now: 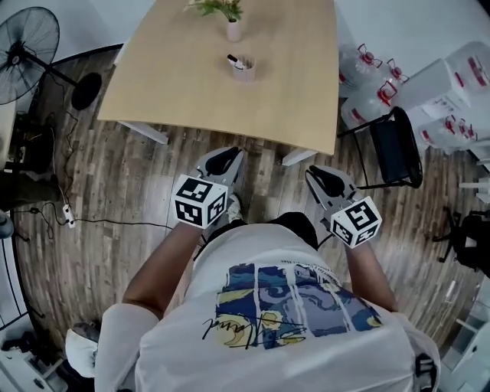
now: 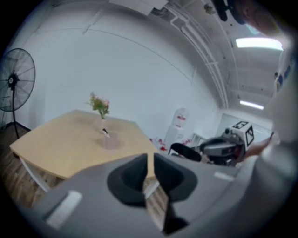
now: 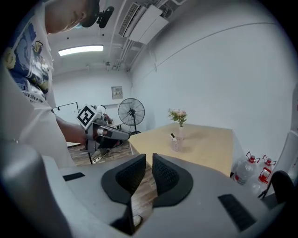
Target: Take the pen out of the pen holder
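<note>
A clear pen holder (image 1: pixel 243 68) with a dark-tipped pen (image 1: pixel 232 58) stands far back on the light wooden table (image 1: pixel 176 69), just in front of a small vase of flowers (image 1: pixel 232 23). Both grippers hang over the wooden floor, short of the table's near edge. My left gripper (image 1: pixel 230 153) has its jaws a narrow gap apart, nothing between them (image 2: pixel 150 163); the pen holder (image 2: pixel 111 139) lies ahead and to its left. My right gripper (image 1: pixel 318 174) also shows a small gap with nothing in it (image 3: pixel 149 166); the holder (image 3: pixel 176 144) is ahead, slightly right.
A standing fan (image 1: pixel 27 53) and a power strip with cables (image 1: pixel 67 217) are at the left. A black chair (image 1: pixel 394 149) and several water bottles (image 1: pixel 367 84) stand right of the table. The person's body fills the lower head view.
</note>
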Available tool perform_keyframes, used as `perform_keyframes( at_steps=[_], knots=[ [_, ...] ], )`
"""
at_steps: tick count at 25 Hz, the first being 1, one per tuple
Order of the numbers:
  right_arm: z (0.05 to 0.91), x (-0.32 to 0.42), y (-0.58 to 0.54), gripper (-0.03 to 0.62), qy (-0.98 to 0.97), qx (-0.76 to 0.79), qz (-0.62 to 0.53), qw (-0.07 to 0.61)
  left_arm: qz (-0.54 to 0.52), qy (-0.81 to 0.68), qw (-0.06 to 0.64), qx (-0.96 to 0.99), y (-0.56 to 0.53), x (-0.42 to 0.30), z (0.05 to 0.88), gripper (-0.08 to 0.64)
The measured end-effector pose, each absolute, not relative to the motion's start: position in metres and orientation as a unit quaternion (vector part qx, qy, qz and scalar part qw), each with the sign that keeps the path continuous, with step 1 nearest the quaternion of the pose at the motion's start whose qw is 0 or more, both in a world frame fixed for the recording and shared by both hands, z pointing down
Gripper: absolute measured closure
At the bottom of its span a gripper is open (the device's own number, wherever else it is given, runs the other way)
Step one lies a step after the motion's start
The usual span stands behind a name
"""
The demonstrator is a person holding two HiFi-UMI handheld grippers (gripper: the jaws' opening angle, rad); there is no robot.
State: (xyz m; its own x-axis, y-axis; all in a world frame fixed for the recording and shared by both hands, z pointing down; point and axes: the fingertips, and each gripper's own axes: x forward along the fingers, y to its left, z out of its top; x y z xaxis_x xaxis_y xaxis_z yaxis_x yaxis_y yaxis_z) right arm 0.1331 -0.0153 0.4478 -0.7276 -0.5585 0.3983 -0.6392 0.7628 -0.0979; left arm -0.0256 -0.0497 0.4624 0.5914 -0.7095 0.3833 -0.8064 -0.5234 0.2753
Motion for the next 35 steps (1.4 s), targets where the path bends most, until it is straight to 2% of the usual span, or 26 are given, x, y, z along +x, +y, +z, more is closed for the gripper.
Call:
perform_keyframes(
  at_steps=[6,21,35],
  knots=[
    [0.445,0.11,-0.061,0.554,-0.924,0.32,0.121,0.168,0.09,-0.483,0.249,0.835,-0.139,-0.059,0.483,0.488],
    [0.458,0.191,-0.2,0.554,-0.933,0.267,0.125,0.206,0.059,-0.607,0.304,0.732,-0.327,-0.073,0.551,0.464],
    [0.467,0.233,-0.263,0.554,-0.928,0.269,0.141,0.215,0.058,-0.644,0.341,0.683,-0.395,-0.096,0.595,0.442]
  ],
)
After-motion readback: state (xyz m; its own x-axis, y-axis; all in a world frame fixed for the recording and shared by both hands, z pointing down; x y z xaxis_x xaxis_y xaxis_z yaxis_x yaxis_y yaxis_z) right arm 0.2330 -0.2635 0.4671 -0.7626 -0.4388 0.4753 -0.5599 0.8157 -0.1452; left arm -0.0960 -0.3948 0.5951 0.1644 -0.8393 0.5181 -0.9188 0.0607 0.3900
